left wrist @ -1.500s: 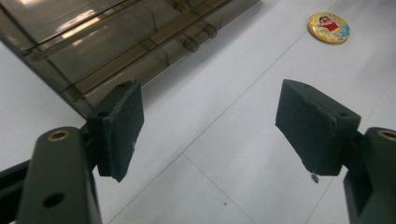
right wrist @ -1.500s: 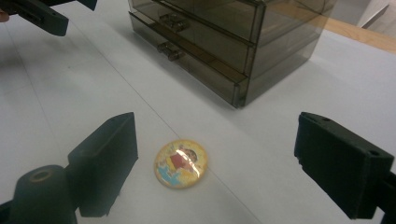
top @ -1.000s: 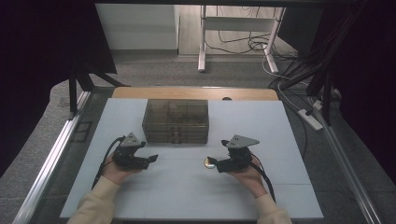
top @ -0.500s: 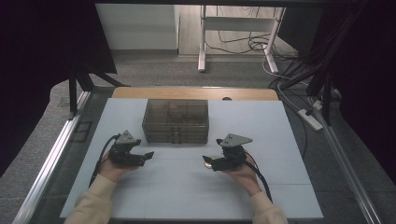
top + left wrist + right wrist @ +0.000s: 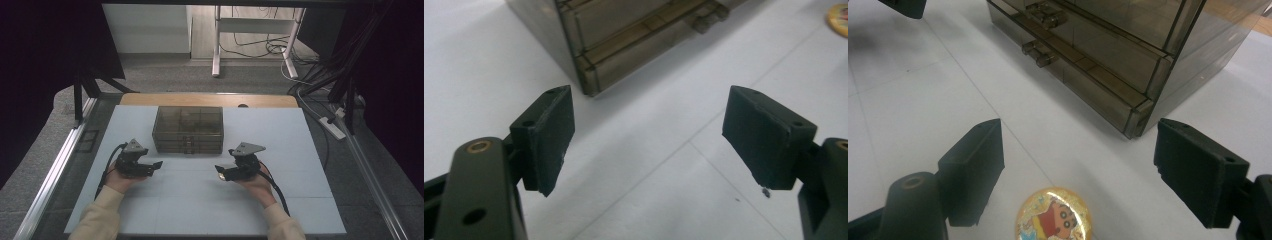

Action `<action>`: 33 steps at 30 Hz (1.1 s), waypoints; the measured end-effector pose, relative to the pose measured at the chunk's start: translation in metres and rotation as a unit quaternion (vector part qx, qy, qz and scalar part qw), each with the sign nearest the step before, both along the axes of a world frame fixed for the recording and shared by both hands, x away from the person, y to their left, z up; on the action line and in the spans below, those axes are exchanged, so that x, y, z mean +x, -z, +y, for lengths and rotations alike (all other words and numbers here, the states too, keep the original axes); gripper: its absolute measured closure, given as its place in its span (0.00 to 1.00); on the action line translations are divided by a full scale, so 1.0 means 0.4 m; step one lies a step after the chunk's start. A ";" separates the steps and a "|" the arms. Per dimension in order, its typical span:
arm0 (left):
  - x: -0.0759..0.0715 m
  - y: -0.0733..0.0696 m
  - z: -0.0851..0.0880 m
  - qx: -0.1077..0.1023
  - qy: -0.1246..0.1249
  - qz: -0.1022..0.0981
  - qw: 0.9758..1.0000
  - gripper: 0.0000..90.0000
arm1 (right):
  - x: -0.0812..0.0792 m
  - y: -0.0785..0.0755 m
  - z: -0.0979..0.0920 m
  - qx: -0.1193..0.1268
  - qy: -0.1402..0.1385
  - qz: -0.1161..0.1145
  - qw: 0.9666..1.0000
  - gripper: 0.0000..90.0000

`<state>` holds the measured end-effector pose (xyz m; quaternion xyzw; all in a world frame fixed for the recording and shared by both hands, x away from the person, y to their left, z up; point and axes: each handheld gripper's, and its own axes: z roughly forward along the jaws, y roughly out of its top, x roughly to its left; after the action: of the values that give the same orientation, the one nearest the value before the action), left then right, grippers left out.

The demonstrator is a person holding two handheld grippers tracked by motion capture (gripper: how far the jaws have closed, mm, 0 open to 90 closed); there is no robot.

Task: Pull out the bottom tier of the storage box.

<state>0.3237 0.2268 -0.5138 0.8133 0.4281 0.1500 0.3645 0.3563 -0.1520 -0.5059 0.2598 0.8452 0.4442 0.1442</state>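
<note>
A smoky see-through drawer box [image 5: 187, 129] with two front drawers stands in the middle of the white table [image 5: 310, 200]. A small round cartoon badge [image 5: 220, 176] lies flat in front of its right corner. My right gripper [image 5: 223, 172] points left, low over the badge, and is open. In the right gripper view the badge [image 5: 1054, 215] lies between the open right gripper [image 5: 1078, 160] jaws near their base, with the box [image 5: 1128, 45] behind it. My left gripper [image 5: 154, 167] is open and empty in front of the box's left corner [image 5: 589, 75]; the left gripper [image 5: 664, 145] faces bare table.
The box's two drawers are closed, their handles [image 5: 1040, 52] facing me. Bare white table lies in front of both hands. A wooden strip [image 5: 210, 99] runs behind the box. The left gripper's jaw tip [image 5: 903, 6] shows far off.
My right gripper has slid left, bringing its open jaws around the badge. The left gripper has shifted slightly left. The box and badge have not moved.
</note>
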 end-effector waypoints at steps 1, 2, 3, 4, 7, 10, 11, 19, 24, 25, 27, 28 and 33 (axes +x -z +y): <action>0.003 0.002 0.001 -0.002 -0.001 0.000 1.000 0.25 | 0.003 0.001 0.002 0.000 0.002 0.000 1.000 0.23; 0.006 0.003 0.002 -0.005 -0.002 0.003 1.000 0.25 | 0.007 0.002 0.004 -0.001 0.002 0.003 1.000 0.23; 0.009 0.005 0.003 -0.009 -0.002 0.005 1.000 0.25 | 0.011 0.004 0.007 -0.001 0.005 0.004 1.000 0.24; 0.012 0.007 0.003 -0.011 -0.003 0.005 1.000 0.25 | 0.014 0.005 0.008 -0.003 0.006 0.005 1.000 0.24; 0.016 0.011 0.004 -0.010 -0.006 0.008 1.000 0.25 | 0.024 0.011 0.013 -0.004 0.008 0.008 1.000 0.26; 0.018 0.014 0.007 -0.009 -0.008 0.009 1.000 0.25 | 0.031 0.013 0.016 -0.007 0.010 0.009 1.000 0.29; 0.019 0.015 0.007 -0.010 -0.010 0.008 1.000 0.26 | 0.033 0.014 0.017 -0.008 0.011 0.011 1.000 0.31; 0.037 0.036 -0.005 -0.004 -0.003 0.012 1.000 0.29 | 0.048 0.022 0.017 -0.008 0.018 0.016 1.000 0.38; 0.045 0.044 -0.007 -0.005 -0.003 0.012 1.000 0.31 | 0.053 0.027 0.021 -0.013 0.016 0.017 1.000 0.42; 0.046 0.045 -0.007 -0.006 -0.002 0.011 1.000 0.32 | 0.053 0.028 0.023 -0.014 0.016 0.016 1.000 0.43; 0.047 0.046 -0.008 -0.008 -0.002 0.010 1.000 0.32 | 0.056 0.030 0.025 -0.016 0.017 0.015 1.000 0.46; 0.048 0.047 -0.008 -0.009 -0.002 0.010 1.000 0.32 | 0.057 0.032 0.026 -0.017 0.019 0.017 1.000 0.47; 0.050 0.049 -0.006 -0.011 -0.004 0.011 1.000 0.33 | 0.067 0.037 0.031 -0.015 0.022 0.022 0.999 0.54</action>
<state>0.3438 0.2244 -0.5335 0.8090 0.4370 0.1380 0.3682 0.3831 -0.1397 -0.5208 0.2856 0.8488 0.4225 0.1395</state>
